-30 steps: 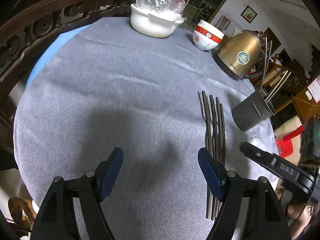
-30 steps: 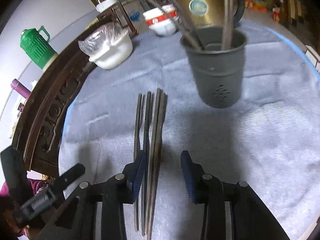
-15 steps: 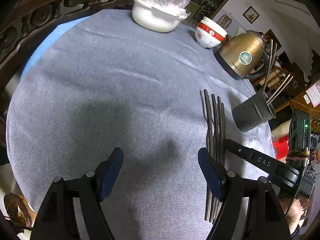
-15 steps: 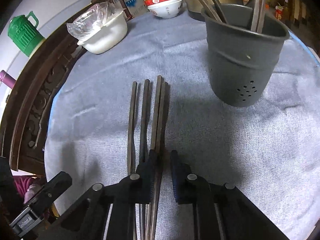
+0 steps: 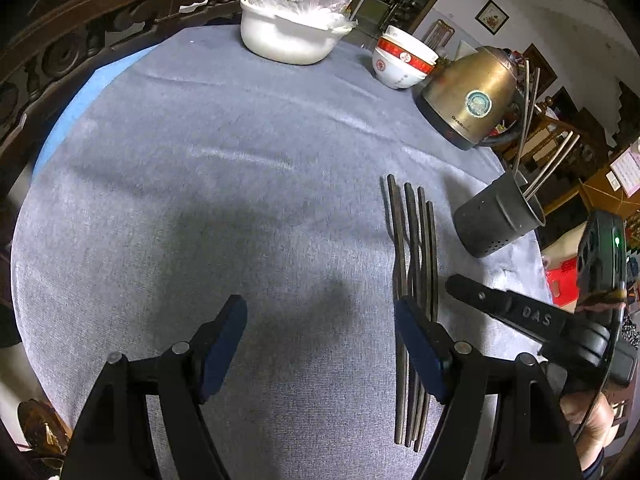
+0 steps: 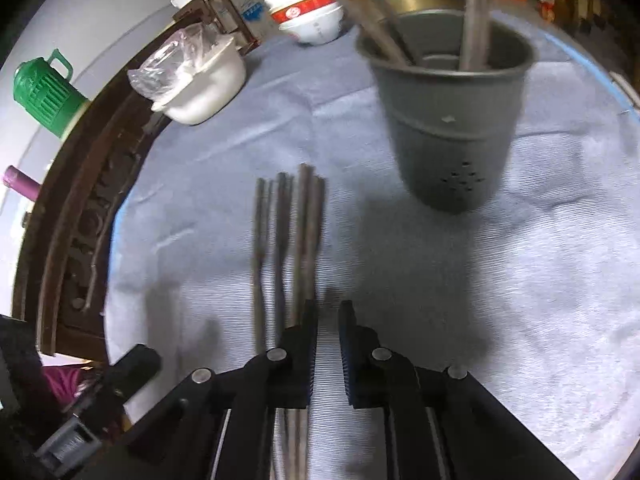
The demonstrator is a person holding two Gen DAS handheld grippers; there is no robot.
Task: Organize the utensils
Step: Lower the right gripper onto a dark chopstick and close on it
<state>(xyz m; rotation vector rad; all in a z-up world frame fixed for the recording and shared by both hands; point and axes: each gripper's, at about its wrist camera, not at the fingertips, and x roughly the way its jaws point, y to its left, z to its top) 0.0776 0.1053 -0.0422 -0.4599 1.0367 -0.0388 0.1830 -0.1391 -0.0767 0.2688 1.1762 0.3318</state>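
Only the right wrist view shows us, far left of the grey utensil holder (image 6: 452, 120), one green thermos jug (image 6: 44, 88) and one purple bottle (image 6: 20, 182). Only the left wrist view shows the whole of the brass kettle (image 5: 472, 96) behind the holder, and the person's hand (image 5: 588, 412) that carries the right gripper.

Going from left to right in the left wrist view: the left gripper (image 5: 320, 340) hangs over bare grey tablecloth (image 5: 200, 200), its jaws spread wide with nothing between them. Far behind and left of the holder stands one white pot (image 5: 292, 36) covered with plastic film, and then two stacked bowls (image 5: 400, 62) with red bands. Just left of the holder lie four dark chopsticks (image 5: 416, 240), side by side on the cloth. In the holder itself we count four thin metal sticks, leaning on its rim.

The right gripper (image 6: 328, 320) is low over the near part of the chopsticks, in front of the holder and to its left. Its jaws have just been closing and now are almost pressed together. In the narrow slit we see only cloth. The rightmost chopsticks run under its left finger, and this view is blurred, so we cannot tell whether one is pinched.
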